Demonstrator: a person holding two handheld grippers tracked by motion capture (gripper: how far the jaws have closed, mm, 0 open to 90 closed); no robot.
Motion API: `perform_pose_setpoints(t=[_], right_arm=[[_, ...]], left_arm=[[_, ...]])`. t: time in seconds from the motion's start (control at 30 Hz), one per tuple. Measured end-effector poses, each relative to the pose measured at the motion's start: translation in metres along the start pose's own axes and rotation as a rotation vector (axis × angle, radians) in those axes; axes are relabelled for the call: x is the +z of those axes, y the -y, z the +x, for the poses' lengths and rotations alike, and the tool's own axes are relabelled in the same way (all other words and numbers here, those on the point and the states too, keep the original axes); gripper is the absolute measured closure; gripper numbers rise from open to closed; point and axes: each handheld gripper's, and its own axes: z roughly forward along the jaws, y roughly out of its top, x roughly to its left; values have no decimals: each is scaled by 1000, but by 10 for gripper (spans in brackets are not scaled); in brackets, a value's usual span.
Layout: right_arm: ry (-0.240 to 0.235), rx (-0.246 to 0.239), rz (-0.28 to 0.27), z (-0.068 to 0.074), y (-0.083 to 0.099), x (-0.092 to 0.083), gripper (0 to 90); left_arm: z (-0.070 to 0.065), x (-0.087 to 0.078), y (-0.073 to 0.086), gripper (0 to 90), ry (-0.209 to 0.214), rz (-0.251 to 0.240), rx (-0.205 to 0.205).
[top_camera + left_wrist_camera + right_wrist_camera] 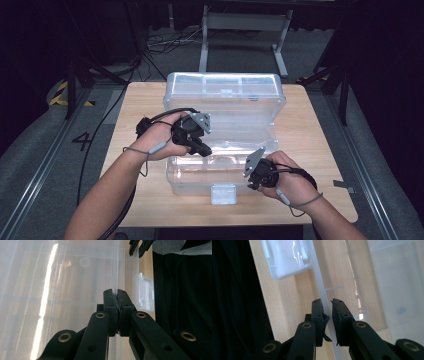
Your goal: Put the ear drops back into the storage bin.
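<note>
The clear plastic storage box (225, 135) sits at the centre of the wooden bench (320, 150), its lid (225, 90) hinged back toward the far edge and standing partly open. At the left, the left hand-held gripper (200, 148) reaches over the box's left side; in the left gripper view its jaws are clamped on a thin clear plastic edge (116, 270), pads pressed together with the wall between them. The white latch (223, 194) hangs at the middle of the front wall, undone. At the right, the right hand-held gripper (254, 186) is at the front right rim; in the right gripper view its jaws are narrow, straddling the rim (322, 293) with a small gap, not visibly pinching it. Judged from this, unlatching is done and the box is open; whether the lid is to be swung fully back or closed cannot be told.
</note>
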Motion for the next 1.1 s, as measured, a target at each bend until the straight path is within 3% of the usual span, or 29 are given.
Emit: perform_pose_setpoints(t=[0.53,1.1], right_arm=[[3,32,-65,0,6,-28,810],[-6,60,-194,-10,18,-59,859]], left_arm=[[0,0,0,880,0,-3,-6],[0,0,3,876,3,-19,-16]])
